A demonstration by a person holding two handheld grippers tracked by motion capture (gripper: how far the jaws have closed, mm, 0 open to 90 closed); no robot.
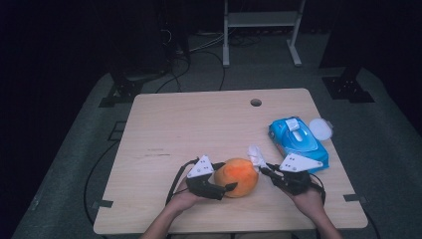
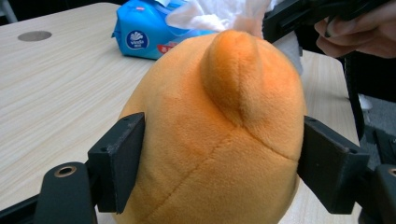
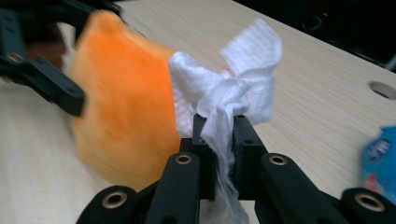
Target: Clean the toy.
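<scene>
An orange plush toy lies near the table's front edge. My left gripper is shut on it, one jaw on each side; in the left gripper view both black pads press into the plush. My right gripper is just right of the toy, shut on a crumpled white wipe. Seen from the right gripper view, the wipe bunches up out of the closed jaws and touches the plush. The wipe shows behind the toy's top.
A blue pack of wet wipes lies at the right of the wooden table, its white lid flipped open at its far end. A round cable hole sits near the far edge. A metal frame and cables stand on the floor beyond.
</scene>
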